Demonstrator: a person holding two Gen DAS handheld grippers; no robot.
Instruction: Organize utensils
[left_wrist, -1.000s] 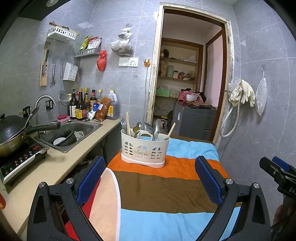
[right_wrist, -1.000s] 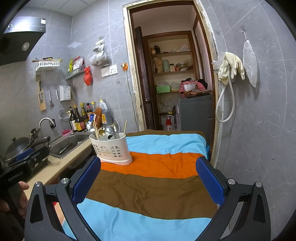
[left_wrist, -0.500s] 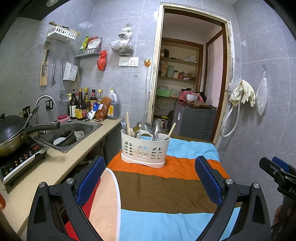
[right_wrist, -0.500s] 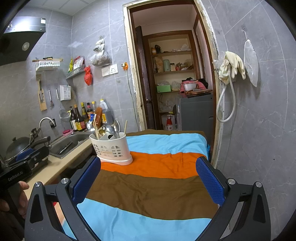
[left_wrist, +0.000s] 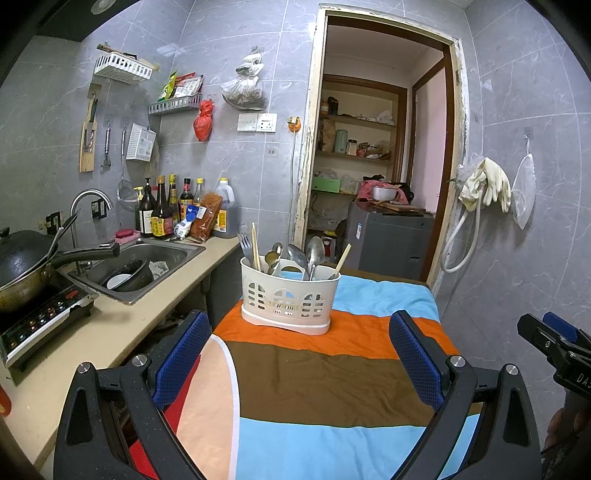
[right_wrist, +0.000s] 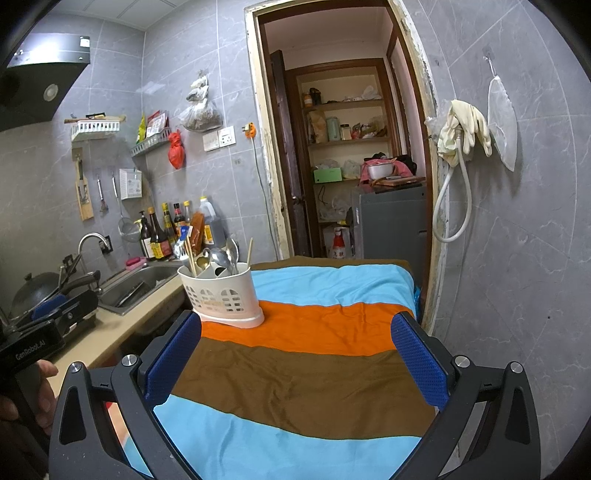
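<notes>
Presently we hold both tools level over the near end of the striped cloth (left_wrist: 325, 373), pointed toward the far doorway.

Item one, the cloth: bands of blue, brown and orange covering the table beside the kitchen counter (left_wrist: 122, 332).

Item two, our left gripper (left_wrist: 301, 363): jaws spread wide, blue pads (left_wrist: 181, 356) well apart, nothing between them. It hovers above the cloth's left edge, aimed at the caddy. From the right wrist view its body shows at the far left, with our left hand (right_wrist: 35, 391) wrapped round the handle.

Item three, our right gripper (right_wrist: 295, 363): likewise spread wide and empty, above the brown band, to the right of its partner.

Item four, the cream utensil caddy (left_wrist: 290, 295): upright on the orange band, at the cloth's far left, clear of both grippers.

Item five, its contents: metal spoons (left_wrist: 316, 254), a fork (left_wrist: 244, 242) and wooden chopsticks (left_wrist: 255, 245), all standing handle-down or leaning against the rim.
</notes>
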